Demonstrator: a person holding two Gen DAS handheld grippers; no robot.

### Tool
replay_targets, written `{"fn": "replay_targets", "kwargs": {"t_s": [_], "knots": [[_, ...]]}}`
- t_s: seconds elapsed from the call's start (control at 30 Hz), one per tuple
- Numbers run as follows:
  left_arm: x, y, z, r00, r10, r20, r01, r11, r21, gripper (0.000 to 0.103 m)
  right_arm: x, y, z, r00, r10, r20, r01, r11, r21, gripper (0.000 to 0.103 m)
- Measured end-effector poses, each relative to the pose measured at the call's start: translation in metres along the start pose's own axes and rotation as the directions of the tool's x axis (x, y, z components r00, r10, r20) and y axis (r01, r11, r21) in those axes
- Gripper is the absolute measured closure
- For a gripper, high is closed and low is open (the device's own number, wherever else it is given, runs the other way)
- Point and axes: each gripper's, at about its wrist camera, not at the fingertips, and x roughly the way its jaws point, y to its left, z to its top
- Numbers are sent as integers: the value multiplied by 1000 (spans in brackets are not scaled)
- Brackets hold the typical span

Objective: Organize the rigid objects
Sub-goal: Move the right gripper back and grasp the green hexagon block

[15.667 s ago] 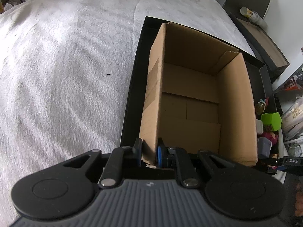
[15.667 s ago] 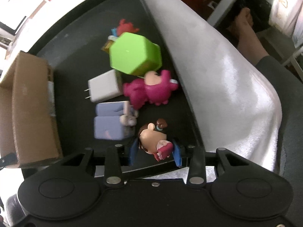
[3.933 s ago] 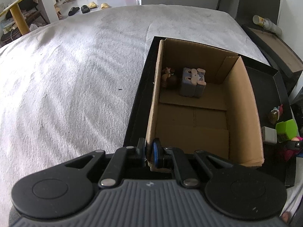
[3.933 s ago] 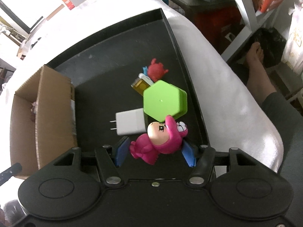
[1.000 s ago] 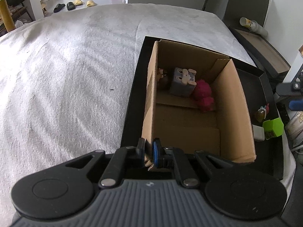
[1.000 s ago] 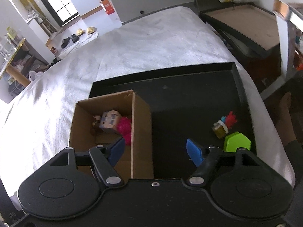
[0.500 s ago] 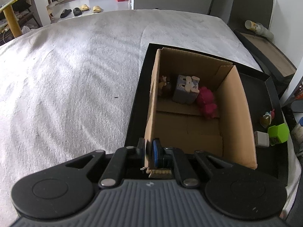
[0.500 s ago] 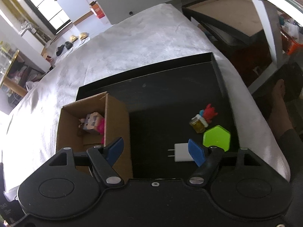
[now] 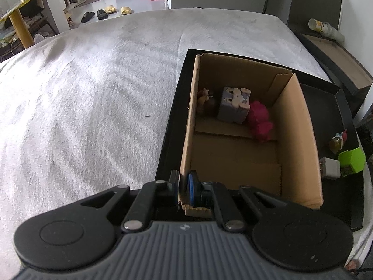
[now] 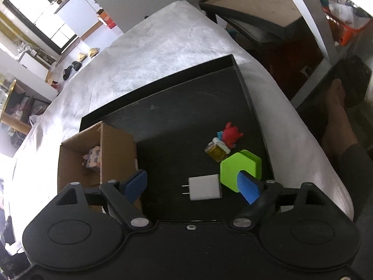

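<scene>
**Toys half sorted: three in the box, four still on the tray**

Toys and small hard items are being gathered into the cardboard box, which stands on the left part of the black tray. Against the box's far wall sit a small brown figure, a grey-blue block figure and a pink figure. Left outside on the tray, near its right edge, are a white charger plug, a green hexagonal box, a small yellow cube and a red toy. By that count the job looks a little under half done.

The left gripper is pinched tight on the box's near left wall, one pad outside and one inside, apparently steadying it. The right gripper is spread wide and carries nothing, hovering above the plug and the hexagonal box; the plug lies between its pads as seen from the camera.

Only the left wrist view looks down into the box and shows all three figures. The right wrist view shows just a sliver of the block figure, but lays out the four loose items clearly, where the left view crowds them at its edge.
</scene>
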Motion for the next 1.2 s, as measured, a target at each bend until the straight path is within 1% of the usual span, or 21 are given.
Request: {"fn": "replay_targets", "kwargs": {"t_s": [0.13, 0.37, 0.5, 0.73, 0.9, 1.13, 1.2], "knots": [[1, -2, -1, 1000, 9, -3, -9, 1000, 5, 95, 7, -12, 0, 1000, 10, -12, -10, 999, 44, 18], [3, -3, 0, 1000, 17, -9, -17, 1000, 13, 95, 18, -29, -6, 999, -9, -36, 12, 996, 87, 18], [4, -5, 1, 1000, 23, -8, -23, 1000, 18, 95, 24, -29, -10, 999, -34, -36, 37, 998, 59, 19], [5, -3, 2, 1000, 18, -13, -17, 1000, 12, 95, 38, -30, -8, 993, -110, -32, 111, 993, 36, 19], [5, -3, 2, 1000, 17, -14, -17, 1000, 15, 95, 51, -30, -6, 989, -143, -44, 144, 989, 19, 19], [5, -3, 1, 1000, 14, -13, -14, 1000, 12, 95, 57, -30, -4, 982, -185, -39, 185, 983, -2, 19], [5, -2, 1, 1000, 14, -12, -13, 1000, 12, 95, 59, -31, -3, 980, -197, -39, 197, 980, -6, 20]]}}
